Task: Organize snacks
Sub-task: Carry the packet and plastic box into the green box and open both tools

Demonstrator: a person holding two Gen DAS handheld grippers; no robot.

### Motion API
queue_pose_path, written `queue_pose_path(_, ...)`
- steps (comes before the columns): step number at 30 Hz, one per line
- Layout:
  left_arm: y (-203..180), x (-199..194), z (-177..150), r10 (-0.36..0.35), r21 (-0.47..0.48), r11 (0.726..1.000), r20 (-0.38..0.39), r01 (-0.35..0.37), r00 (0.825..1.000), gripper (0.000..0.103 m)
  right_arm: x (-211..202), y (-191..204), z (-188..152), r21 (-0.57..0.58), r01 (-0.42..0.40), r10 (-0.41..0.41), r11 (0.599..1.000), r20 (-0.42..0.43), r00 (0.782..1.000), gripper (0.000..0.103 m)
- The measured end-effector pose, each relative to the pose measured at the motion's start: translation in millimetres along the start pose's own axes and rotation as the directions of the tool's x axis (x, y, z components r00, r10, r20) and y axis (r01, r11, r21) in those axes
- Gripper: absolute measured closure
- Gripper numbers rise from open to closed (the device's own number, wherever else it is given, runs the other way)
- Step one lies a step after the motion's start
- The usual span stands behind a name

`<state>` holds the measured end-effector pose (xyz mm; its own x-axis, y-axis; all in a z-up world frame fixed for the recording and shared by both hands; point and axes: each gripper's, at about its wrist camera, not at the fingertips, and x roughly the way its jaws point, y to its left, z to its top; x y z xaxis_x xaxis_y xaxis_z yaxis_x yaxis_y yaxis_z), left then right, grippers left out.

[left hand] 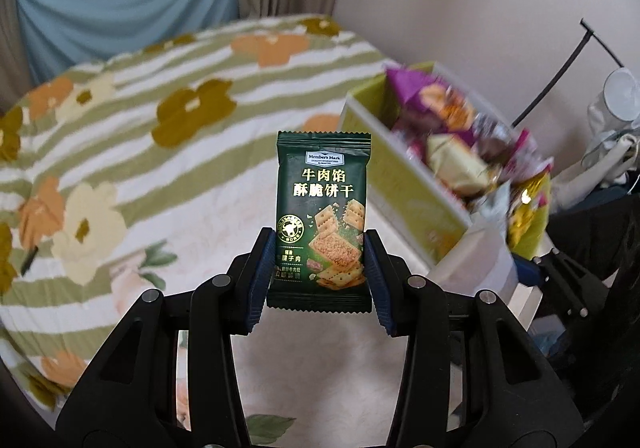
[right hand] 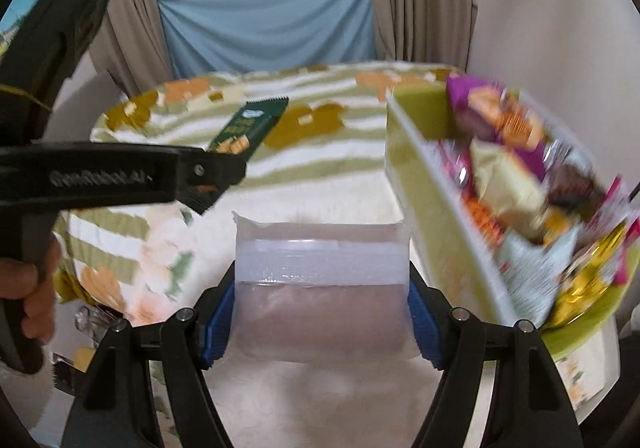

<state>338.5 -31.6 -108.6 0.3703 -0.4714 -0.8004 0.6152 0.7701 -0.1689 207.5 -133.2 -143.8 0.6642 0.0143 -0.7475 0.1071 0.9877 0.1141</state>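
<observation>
Left claw (left hand: 318,268): I see it clamped on the green cracker pack (left hand: 322,216), upright above the bed (left hand: 160,152).
Right claw (right hand: 322,312): it grips a clear bag (right hand: 320,288) by both edges.
Snack box (left hand: 404,184): just right of both claws, on the bed, heaped with wrapped snacks (right hand: 516,176).

2 wrist fisheyes, both looking forward over a flowered bedspread toward the curtains and blue cloth.

The left wrist view looks along its own fingers, very close to the green packet (left hand: 321,222) filling its middle, with the snack box (left hand: 404,184) to its right and the bedspread (left hand: 120,136) beyond. The right wrist view sits further right, close to a clear bag (right hand: 322,288), and sees the left gripper (right hand: 218,172) from the side. Both views share the packet (right hand: 248,126), box (right hand: 424,184), bedspread (right hand: 320,176) and curtains.
</observation>
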Motion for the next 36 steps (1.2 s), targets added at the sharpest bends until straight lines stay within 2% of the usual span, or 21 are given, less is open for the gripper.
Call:
queue_pose_path(5,-38,-18,22,-0.001,0.017,1.000,0.054,0.000,0.999,0.063,-40,-35,18,0.033,0.008,-0.010,0.999,0.055,0.998,0.033)
queue_pose_path(10,-89,-11,38,-0.010,-0.005,1.000,0.076,0.011,0.997,0.063,-71,-90,34,0.030,0.030,-0.033,0.999,0.091,0.995,0.033)
queue_pose_path(19,-181,52,54,-0.011,-0.081,0.997,0.040,0.014,0.999,0.063,-91,-189,44,0.003,0.003,-0.003,1.000,0.086,0.996,0.033)
queue_pose_path(23,-204,76,49,0.041,-0.144,0.989,0.025,-0.037,0.999,0.061,-89,-219,45,-0.026,-0.020,0.022,0.999,0.072,0.997,0.033)
queue_pose_path(24,-206,81,47,0.052,-0.161,0.986,0.012,-0.049,0.999,0.055,-89,-225,45,-0.033,-0.027,0.029,0.999,0.065,0.997,0.033)
queue_pose_path(25,-208,87,44,0.063,-0.182,0.981,-0.013,-0.064,0.998,0.035,-87,-231,45,-0.041,-0.037,0.039,0.998,0.056,0.998,0.033)
queue_pose_path(27,-206,93,35,0.085,-0.224,0.970,-0.038,-0.091,0.996,0.006,-84,-239,44,-0.052,-0.057,0.059,0.997,0.041,0.997,0.033)
queue_pose_path(30,-202,88,20,0.120,-0.263,0.956,-0.041,-0.126,0.992,0.005,-80,-249,43,-0.061,-0.084,0.086,0.995,0.024,0.996,0.033)
queue_pose_path(34,-201,72,9,0.226,-0.241,0.943,-0.041,-0.229,0.973,0.005,-75,-255,42,-0.055,-0.125,0.125,0.991,0.006,0.992,0.033)
queue_pose_path(36,-199,64,6,0.256,-0.241,0.936,-0.034,-0.256,0.966,0.005,-74,-257,41,-0.061,-0.136,0.137,0.989,0.004,0.991,0.033)
